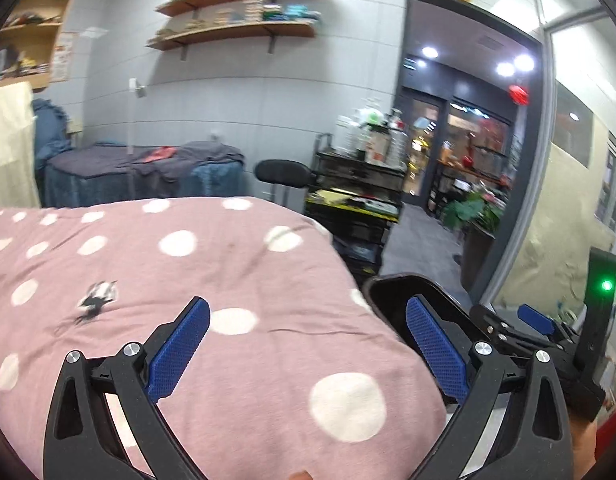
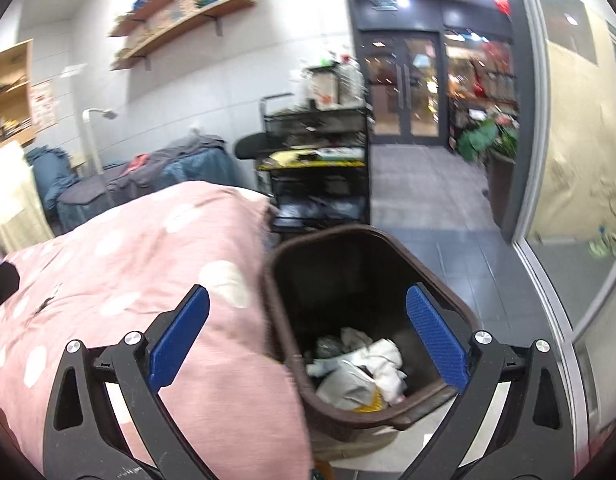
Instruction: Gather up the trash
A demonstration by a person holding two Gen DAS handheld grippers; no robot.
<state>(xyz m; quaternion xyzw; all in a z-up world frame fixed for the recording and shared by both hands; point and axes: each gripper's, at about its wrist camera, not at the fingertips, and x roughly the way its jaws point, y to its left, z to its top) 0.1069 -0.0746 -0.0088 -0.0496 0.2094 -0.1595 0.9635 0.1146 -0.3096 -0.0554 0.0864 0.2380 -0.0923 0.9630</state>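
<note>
Crumpled trash (image 2: 360, 372) inside brown bin (image 2: 276, 280)

place: bedroom-like room | cues: polka-dot bed (image 1: 196, 280); wall shelves (image 1: 236, 12); storage cart (image 2: 320, 152)

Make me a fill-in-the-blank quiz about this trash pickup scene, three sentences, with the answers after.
1. The pink bedcover has white ____ on it.
2. The dark brown plastic trash bin beside the bed holds crumpled ____.
3. The left gripper and right gripper both have their jaws ____, holding nothing.

Answers: polka dots; paper; open
</note>
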